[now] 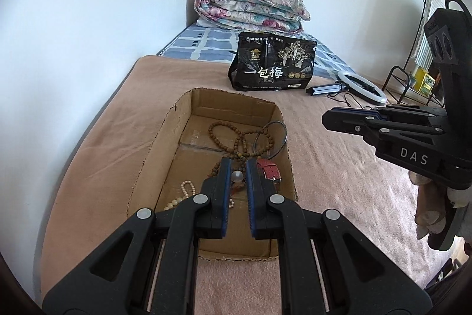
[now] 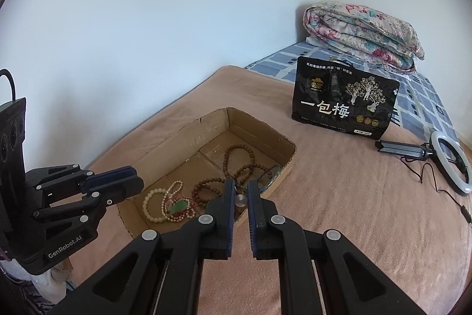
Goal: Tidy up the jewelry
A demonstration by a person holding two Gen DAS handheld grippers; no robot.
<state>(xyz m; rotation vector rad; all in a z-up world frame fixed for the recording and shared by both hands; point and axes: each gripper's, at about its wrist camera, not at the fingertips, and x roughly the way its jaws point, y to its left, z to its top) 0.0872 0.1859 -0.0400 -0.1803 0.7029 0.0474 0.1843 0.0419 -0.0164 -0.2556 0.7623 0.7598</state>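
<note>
Left wrist view: we see the left tool [image 1: 238, 167] at lower centre, its pads pressed near together with nothing pinched; a pale bead [image 1: 237, 176] shows through the narrow gap. Behind it, at centre frame, the box [image 1: 165, 143] lies on the bed [image 1: 339, 182]. Inside the box we find brown beads [image 1: 240, 138], a bangle [image 1: 275, 138], a red strap [image 1: 270, 170] and cream beads [image 1: 183, 194]. The right tool [image 1: 327, 120] enters from the right edge, pressed together, empty. A black bag [image 1: 273, 64] stands above the box; a ring light [image 1: 362, 87] lies at upper right.

Right wrist view: the right tool [image 2: 240, 185] sits at lower centre, pressed together, pinching nothing. The box [image 2: 183, 135] is at centre, holding brown beads [image 2: 236, 164], cream beads [image 2: 156, 202] and a green pendant [image 2: 179, 206]. The left tool [image 2: 138, 177] enters from the left, pads together, over the near left corner of the box.
</note>
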